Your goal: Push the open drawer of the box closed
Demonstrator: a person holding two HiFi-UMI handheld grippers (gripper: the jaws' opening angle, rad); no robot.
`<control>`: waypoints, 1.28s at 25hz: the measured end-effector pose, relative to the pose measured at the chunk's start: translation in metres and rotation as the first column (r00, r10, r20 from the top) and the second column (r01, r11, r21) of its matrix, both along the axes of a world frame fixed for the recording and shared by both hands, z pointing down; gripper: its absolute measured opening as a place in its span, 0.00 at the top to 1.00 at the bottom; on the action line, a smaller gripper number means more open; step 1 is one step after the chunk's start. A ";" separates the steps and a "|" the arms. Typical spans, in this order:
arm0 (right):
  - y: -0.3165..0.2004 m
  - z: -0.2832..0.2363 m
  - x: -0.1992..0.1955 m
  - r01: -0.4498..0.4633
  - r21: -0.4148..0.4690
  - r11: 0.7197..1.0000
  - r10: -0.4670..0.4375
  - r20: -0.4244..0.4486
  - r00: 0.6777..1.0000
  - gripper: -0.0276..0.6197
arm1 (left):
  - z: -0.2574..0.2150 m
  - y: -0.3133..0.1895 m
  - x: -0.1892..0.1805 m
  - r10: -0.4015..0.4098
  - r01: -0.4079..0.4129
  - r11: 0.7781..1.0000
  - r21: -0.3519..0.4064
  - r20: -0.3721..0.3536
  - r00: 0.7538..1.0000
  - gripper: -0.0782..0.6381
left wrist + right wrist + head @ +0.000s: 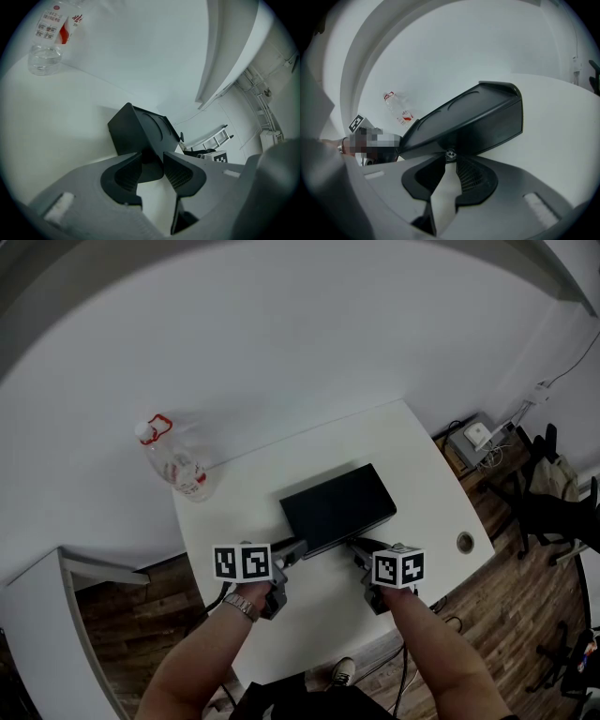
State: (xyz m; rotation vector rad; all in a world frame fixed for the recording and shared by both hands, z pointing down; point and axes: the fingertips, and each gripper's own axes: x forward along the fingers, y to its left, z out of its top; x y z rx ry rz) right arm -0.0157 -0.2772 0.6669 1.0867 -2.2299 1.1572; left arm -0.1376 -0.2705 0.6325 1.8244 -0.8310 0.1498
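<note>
Head view shows a white table [246, 504] set against a pale wall, with the flat black box [337, 505] lying near its middle, turned at a slant. A clear plastic bottle [173, 463] with a red cap stands well apart at the far left corner. Both tools meet the box's near long side. The left gripper [292, 554] is at its left corner and the right gripper [361, 557] further along that side. The left gripper view has the jaws spread, the box's corner reaching in between the tips without either pad plainly pressing it. The right gripper view has the jaws drawn in — their tips pinch a small metal knob [450, 153] on the box's front face. How far the drawer stands out I cannot tell.
</note>
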 end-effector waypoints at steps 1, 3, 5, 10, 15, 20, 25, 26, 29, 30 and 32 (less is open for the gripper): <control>0.000 0.000 0.000 -0.002 0.000 1.000 0.002 0.002 1.000 0.84 | 0.000 0.000 0.000 0.000 0.000 1.000 -0.001 0.000 1.000 0.68; 0.001 0.000 0.000 -0.006 -0.001 1.000 0.006 0.008 1.000 0.84 | -0.001 0.001 0.001 0.003 -0.003 1.000 0.001 0.003 1.000 0.68; 0.000 0.000 0.001 -0.009 -0.001 1.000 0.010 0.012 1.000 0.84 | -0.001 0.001 0.001 0.006 -0.006 1.000 0.012 0.007 1.000 0.67; 0.001 0.003 0.004 -0.030 -0.012 0.999 0.030 0.021 0.999 0.79 | -0.003 0.002 -0.003 -0.037 0.039 0.998 0.045 -0.049 0.998 0.68; 0.014 0.001 0.020 -0.065 -0.019 0.998 0.066 0.042 0.997 0.79 | -0.009 0.012 -0.016 -0.085 0.089 0.994 0.064 -0.073 0.994 0.68; 0.036 -0.015 0.040 -0.081 0.013 0.997 0.080 0.070 0.994 0.90 | -0.015 0.040 -0.020 -0.085 0.089 0.993 0.071 -0.062 0.994 0.69; 0.066 -0.041 0.057 -0.083 0.051 0.995 0.075 0.135 0.988 0.95 | -0.025 0.070 -0.011 -0.088 0.093 0.991 0.096 -0.057 0.994 0.89; 0.075 -0.047 0.060 -0.080 0.059 0.995 0.071 0.152 0.986 0.95 | -0.028 0.077 -0.006 -0.081 0.087 0.991 0.101 -0.059 0.995 0.89; 0.107 -0.068 0.073 -0.070 0.080 0.994 0.053 0.204 0.977 0.95 | -0.037 0.107 0.015 -0.044 0.051 0.991 0.123 -0.058 0.997 0.89; 0.119 -0.075 0.078 -0.068 0.085 0.994 0.048 0.223 0.974 0.95 | -0.041 0.118 0.022 -0.026 0.033 0.990 0.137 -0.051 0.998 0.89; 0.144 -0.089 0.088 -0.070 0.095 0.993 0.042 0.264 0.964 0.95 | -0.049 0.144 0.040 0.012 -0.004 0.987 0.158 -0.048 0.999 0.89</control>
